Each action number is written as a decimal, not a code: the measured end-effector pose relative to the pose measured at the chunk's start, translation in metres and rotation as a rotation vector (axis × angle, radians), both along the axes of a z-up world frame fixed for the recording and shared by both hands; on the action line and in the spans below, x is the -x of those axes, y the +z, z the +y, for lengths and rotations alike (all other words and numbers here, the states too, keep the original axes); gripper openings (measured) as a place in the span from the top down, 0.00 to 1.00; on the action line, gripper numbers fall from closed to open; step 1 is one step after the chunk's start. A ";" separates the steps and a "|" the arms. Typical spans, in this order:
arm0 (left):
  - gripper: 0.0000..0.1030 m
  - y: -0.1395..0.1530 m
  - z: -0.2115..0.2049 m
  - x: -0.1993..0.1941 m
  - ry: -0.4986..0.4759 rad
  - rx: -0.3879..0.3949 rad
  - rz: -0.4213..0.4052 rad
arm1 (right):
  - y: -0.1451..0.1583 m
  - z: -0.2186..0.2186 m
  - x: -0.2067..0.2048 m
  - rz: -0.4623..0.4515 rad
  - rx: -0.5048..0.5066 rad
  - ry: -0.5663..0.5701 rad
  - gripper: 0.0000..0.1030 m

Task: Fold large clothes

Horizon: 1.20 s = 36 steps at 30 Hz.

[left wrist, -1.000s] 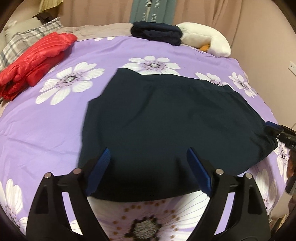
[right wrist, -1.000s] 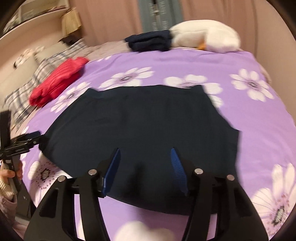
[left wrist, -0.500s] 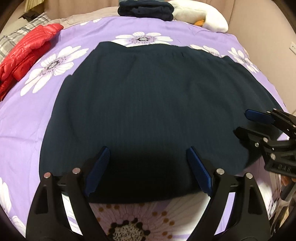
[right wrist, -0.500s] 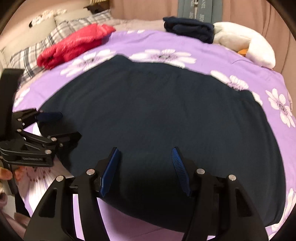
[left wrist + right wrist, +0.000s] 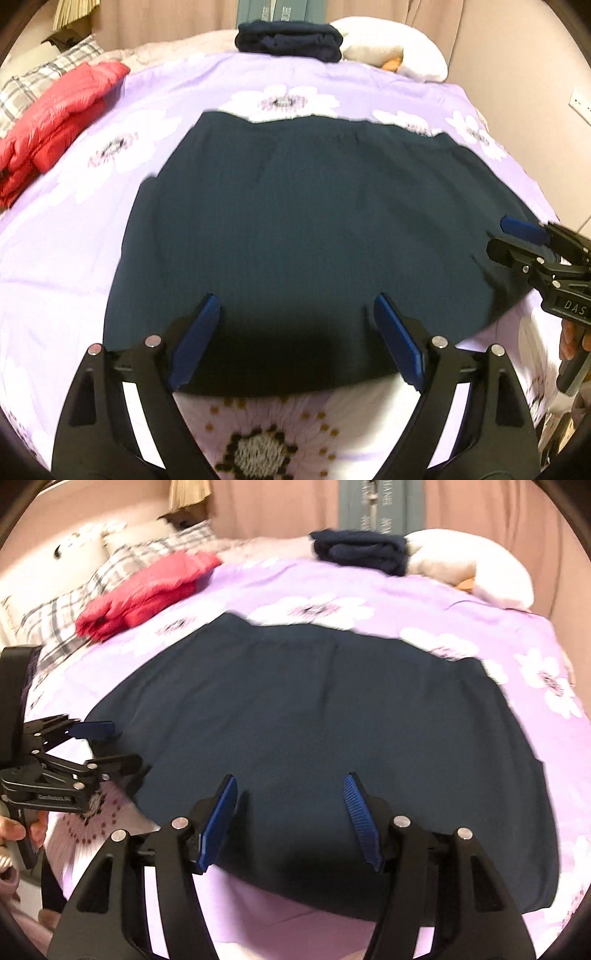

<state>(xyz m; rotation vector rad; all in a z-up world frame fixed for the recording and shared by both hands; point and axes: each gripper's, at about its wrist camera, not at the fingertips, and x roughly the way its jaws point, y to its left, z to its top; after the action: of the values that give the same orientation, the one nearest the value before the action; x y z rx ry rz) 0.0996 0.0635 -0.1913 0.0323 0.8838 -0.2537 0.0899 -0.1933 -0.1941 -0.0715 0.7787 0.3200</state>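
A large dark navy garment [image 5: 306, 229] lies spread flat on the purple flowered bedspread [image 5: 66, 236]. My left gripper [image 5: 295, 301] hovers open over the garment's near edge, with nothing between its blue pads. My right gripper [image 5: 290, 781] is also open above the near edge of the same garment [image 5: 332, 716], farther to the right. In the left wrist view the right gripper [image 5: 524, 236] shows at the garment's right corner. The left gripper [image 5: 92, 746] appears in the right wrist view at the garment's left corner. Neither gripper holds the cloth.
A red puffy jacket [image 5: 55, 122] lies at the far left beside a plaid pillow [image 5: 44, 77]. A folded navy pile [image 5: 288, 38] and a white pillow [image 5: 391, 55] sit at the head of the bed. A wall closes in on the right.
Both grippers have come closer over the garment's near edge, and each now shows farther inside the other's view. The garment itself lies as it did.
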 end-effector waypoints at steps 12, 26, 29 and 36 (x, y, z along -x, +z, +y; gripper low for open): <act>0.07 -0.029 -0.005 -0.028 0.057 -0.097 0.009 | -0.031 -0.040 -0.021 0.032 0.058 -0.143 0.40; 0.06 -0.031 0.008 -0.008 0.078 -0.084 -0.002 | -0.032 -0.115 0.005 0.035 0.029 -0.330 0.38; 0.06 -0.030 0.009 -0.005 0.083 -0.082 0.001 | -0.030 -0.126 0.010 0.037 0.012 -0.357 0.38; 0.06 -0.027 0.012 0.001 0.087 -0.077 0.009 | -0.024 -0.136 0.018 0.032 0.010 -0.401 0.38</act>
<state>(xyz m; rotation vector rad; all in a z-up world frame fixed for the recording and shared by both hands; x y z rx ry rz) 0.0984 0.0750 -0.2183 0.0641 0.9019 -0.1385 0.0723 -0.3294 -0.2176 0.0808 0.8068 -0.0633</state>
